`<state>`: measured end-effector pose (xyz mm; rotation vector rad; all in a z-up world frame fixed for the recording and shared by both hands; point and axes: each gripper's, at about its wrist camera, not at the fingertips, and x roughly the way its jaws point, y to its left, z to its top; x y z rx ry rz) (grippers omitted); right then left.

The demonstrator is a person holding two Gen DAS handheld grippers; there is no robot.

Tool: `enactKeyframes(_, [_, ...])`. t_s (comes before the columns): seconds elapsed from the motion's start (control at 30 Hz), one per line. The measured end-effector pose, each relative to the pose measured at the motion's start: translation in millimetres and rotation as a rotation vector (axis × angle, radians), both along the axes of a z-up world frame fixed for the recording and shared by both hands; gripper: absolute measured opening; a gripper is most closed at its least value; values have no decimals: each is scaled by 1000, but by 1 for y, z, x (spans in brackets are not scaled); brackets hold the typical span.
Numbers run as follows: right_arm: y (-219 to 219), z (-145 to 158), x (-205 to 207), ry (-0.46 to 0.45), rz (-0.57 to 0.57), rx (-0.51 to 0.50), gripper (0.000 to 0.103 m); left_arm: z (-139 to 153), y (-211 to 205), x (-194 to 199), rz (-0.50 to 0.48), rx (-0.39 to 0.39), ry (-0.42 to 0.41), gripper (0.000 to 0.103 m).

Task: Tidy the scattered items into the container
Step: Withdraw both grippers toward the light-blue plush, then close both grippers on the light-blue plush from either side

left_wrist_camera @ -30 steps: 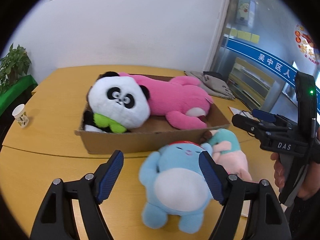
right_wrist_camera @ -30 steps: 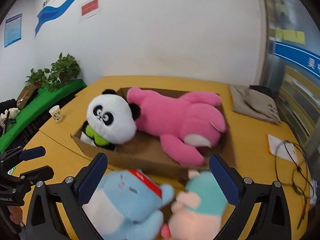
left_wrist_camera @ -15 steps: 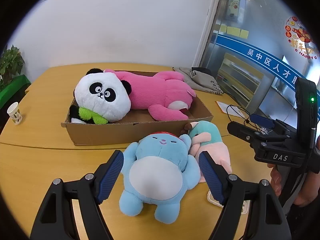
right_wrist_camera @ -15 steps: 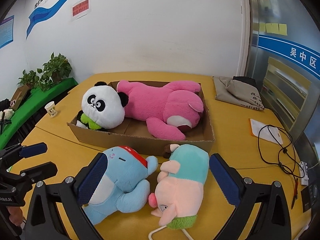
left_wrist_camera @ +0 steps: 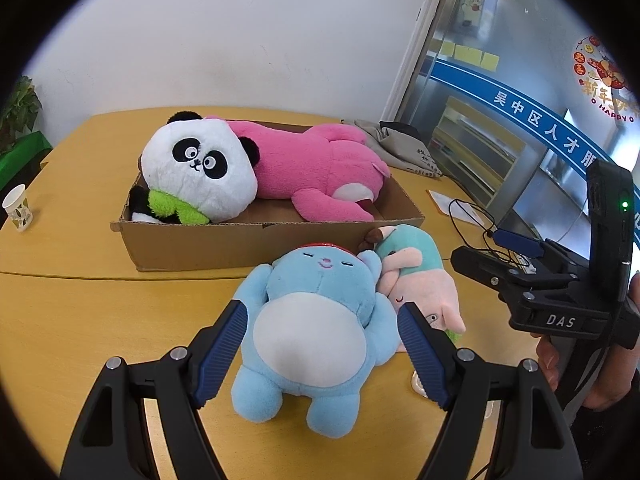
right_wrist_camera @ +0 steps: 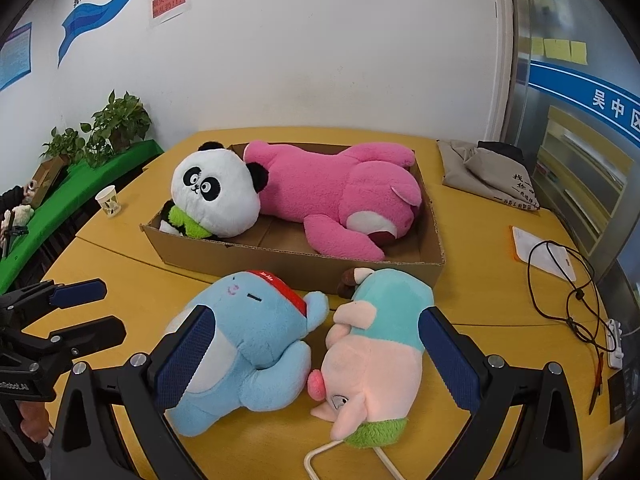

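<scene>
A light-blue plush [left_wrist_camera: 312, 320] with a red band lies on its back on the yellow table, just in front of the cardboard box [left_wrist_camera: 200, 240]. Beside it lies a pink-and-teal pig plush [right_wrist_camera: 376, 344]. My left gripper [left_wrist_camera: 320, 316] is open and frames the blue plush [right_wrist_camera: 248, 340] without gripping it. From the right wrist, the left gripper [right_wrist_camera: 86, 310] hangs left of the toy. My right gripper [right_wrist_camera: 314, 320] is open, framing both toys, and from the left wrist the right gripper [left_wrist_camera: 486, 250] stands apart from them. A panda [right_wrist_camera: 216, 196] and a pink plush [right_wrist_camera: 340, 196] fill the box [right_wrist_camera: 280, 264].
A paper cup [right_wrist_camera: 109, 200] stands left of the box. A grey cloth bag [right_wrist_camera: 488, 172] lies at the back right. A black cable [right_wrist_camera: 560, 280], a sheet of paper [right_wrist_camera: 540, 252] and a power strip [right_wrist_camera: 614, 336] occupy the right side. A white cord [right_wrist_camera: 320, 460] loops at the front edge.
The right wrist view has drawn back from the box, so both loose toys now show whole and sharp. In the left view the blue plush has shifted to between the fingers. Neither gripper's opening changed.
</scene>
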<state>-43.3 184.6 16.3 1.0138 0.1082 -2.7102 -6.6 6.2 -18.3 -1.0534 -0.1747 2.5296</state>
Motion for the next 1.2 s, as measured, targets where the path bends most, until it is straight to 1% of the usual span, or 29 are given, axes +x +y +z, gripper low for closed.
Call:
enactKeyframes(0.3, [4,-3,1,-9,-1,-11,103,-3,4,0,-19,8,-10,78])
enactKeyframes(0.43, [7,-4,2,-2,1,-13,103,-5,6,-1,-44,5,-16,78])
enactKeyframes(0.53, [9,-8,6,2,29,-12,103,-7,6,-3,-61,14,-30,78])
enactKeyframes(0.6, [10,-13,9,2,55,-3,103,-10,6,-6,-69,6,-38,78])
enactKeyframes(0.67, [10,-20,11,-11,87,-13,103,-13,6,-10,-76,0,-46,78])
enactKeyframes(0.73, [5,-28,15,-35,147,-25,103,-18,6,-16,-93,2,-60,78])
enactKeyframes(0.87, [-25,-49,25,-82,294,1,103,-36,6,-32,-147,30,-102,78])
enactKeyframes(0.9, [-32,-54,28,-89,334,-11,103,-44,5,-37,-173,48,-122,78])
enactKeyframes(0.97, [-44,-62,32,-107,386,-39,103,-59,1,-47,-232,108,-156,78])
enactKeyframes(1.03, [-53,-70,36,-102,429,-66,103,-74,-3,-59,-249,154,-199,78])
enactKeyframes(1.07, [-57,-73,37,-93,449,-78,103,-79,-4,-63,-253,160,-206,78])
enactKeyframes(1.13, [-66,-79,40,-83,479,-77,103,-84,-4,-70,-264,151,-203,78])
enactKeyframes(1.2, [-77,-84,39,-70,491,-45,103,-87,-4,-75,-281,141,-207,78])
